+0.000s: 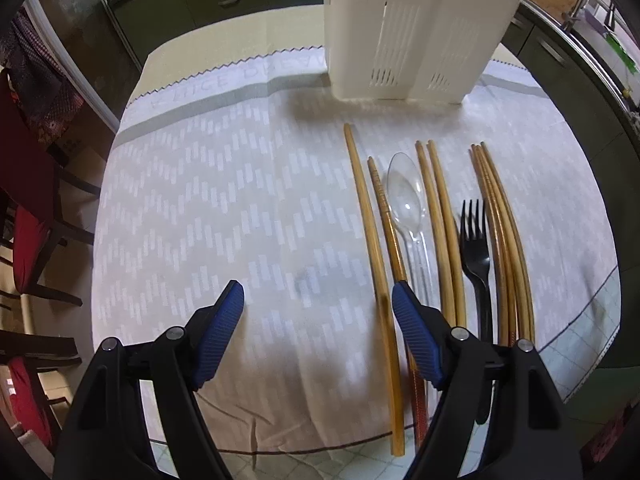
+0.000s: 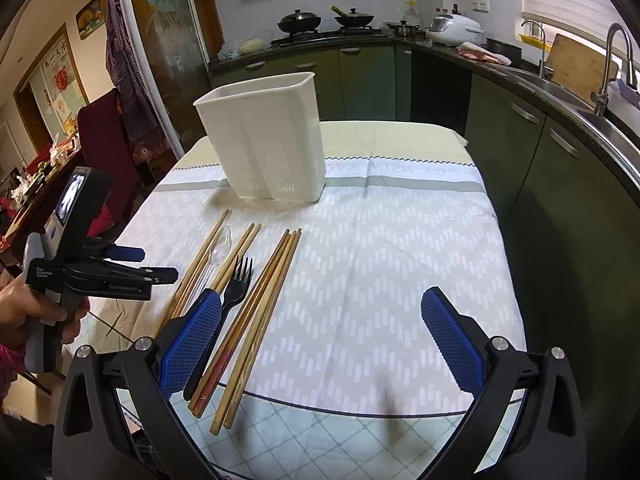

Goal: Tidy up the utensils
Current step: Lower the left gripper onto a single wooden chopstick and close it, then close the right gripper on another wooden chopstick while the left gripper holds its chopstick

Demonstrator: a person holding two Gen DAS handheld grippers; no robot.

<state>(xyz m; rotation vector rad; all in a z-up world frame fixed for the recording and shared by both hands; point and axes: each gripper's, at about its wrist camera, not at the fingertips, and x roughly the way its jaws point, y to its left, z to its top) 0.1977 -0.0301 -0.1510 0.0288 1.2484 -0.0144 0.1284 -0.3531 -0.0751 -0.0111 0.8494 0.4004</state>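
The left gripper [image 1: 318,308] has its blue-padded fingers [image 1: 222,332] spread wide and released, holding nothing; it hangs above the cloth, and its right finger sits in front of the near ends of a chopstick and the clear plastic spoon [image 1: 408,196], though whether it touches them cannot be told. The right gripper [image 2: 324,320] is likewise spread wide and empty, its left finger [image 2: 192,344] overlapping the handle of the black fork [image 2: 238,280] in the view.

In the right wrist view the person's left hand [image 2: 24,312] grips the left tool from the side, level and pointing across the worktop edge toward the utensils.

The utensils lie side by side on the cloth: one single chopstick [image 1: 370,248], a patterned chopstick, the spoon, a pair of chopsticks [image 1: 440,232], the fork, and a bundle of chopsticks [image 1: 508,248] on the right. Behind them stands a white slotted utensil holder [image 2: 264,140], upright, apart from the utensils.

The worktop [image 2: 400,132] carries a white patterned cloth [image 2: 400,260]. Around it are green kitchen cabinets [image 2: 520,128], a stove with pans [image 2: 300,20], a sink with a faucet [image 2: 612,60], and a red chair [image 1: 28,216].
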